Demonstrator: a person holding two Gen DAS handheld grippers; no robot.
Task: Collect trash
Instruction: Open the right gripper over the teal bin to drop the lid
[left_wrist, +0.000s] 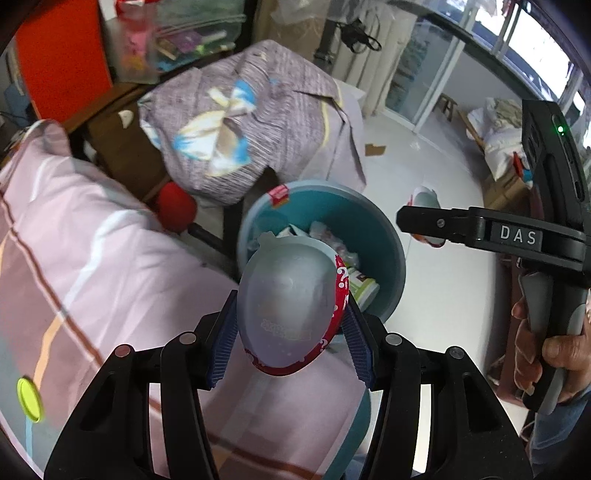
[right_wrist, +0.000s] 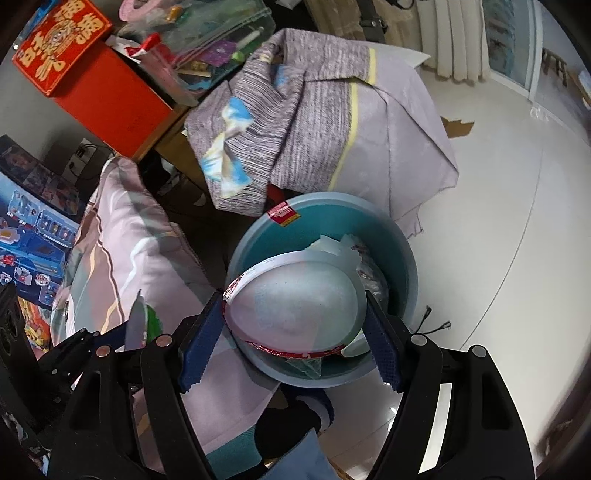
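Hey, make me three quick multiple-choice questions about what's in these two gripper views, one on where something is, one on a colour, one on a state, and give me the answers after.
1. Where does the teal trash bin stand?
A. on the floor beside the bed with the pink cover
B. on top of the red cabinet
C. out on the balcony

2. What colour is the rim of the silvery egg-shaped shell in the left gripper?
A. green
B. red
C. yellow

3. What is the state of the right gripper?
A. open and empty
B. shut on a bottle
C. shut on a silvery dome-shaped shell

Answers: 1 A, the bin sits on the white floor against the bedding. 2 B, a red band edges the shell. 3 C, both blue pads press the shell's sides.
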